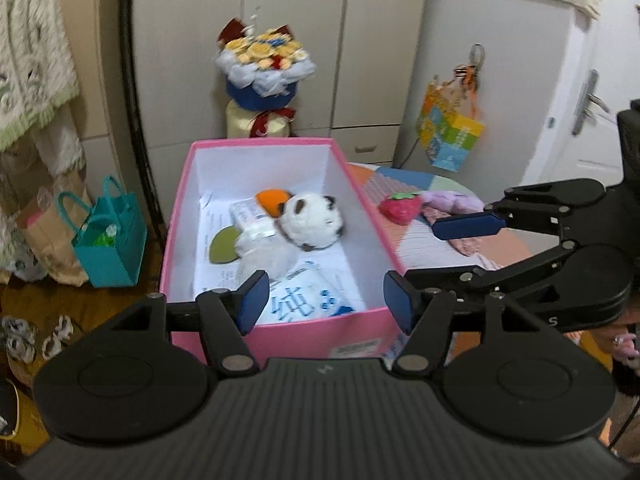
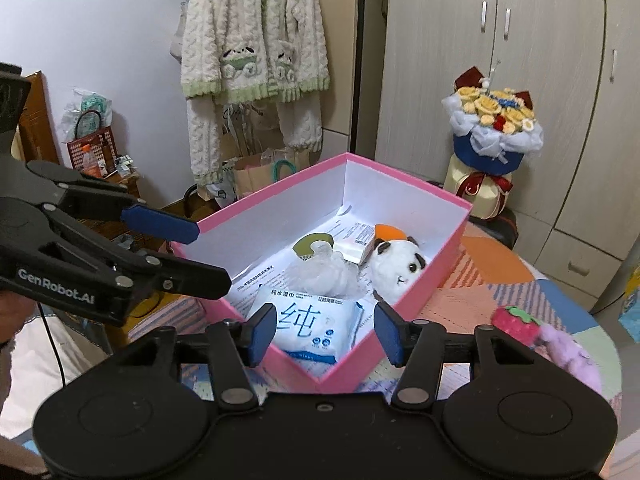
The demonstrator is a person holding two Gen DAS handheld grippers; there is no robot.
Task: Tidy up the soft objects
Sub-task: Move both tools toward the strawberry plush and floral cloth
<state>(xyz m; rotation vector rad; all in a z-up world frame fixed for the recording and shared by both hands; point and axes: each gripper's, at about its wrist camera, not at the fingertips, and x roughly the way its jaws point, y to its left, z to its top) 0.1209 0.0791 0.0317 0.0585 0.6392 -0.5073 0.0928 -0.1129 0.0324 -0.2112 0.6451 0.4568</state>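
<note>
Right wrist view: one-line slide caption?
Open right gripper above pink box holding panda plush and wipes pack; strawberry plush outside.

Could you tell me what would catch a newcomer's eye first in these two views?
The open pink box in the middle, holding a white panda toy and a wipes pack. Then the red strawberry toy on the patchwork cover to its right, and the yellow-and-blue bouquet behind. Both grippers, left and right, hover open, empty.
</note>
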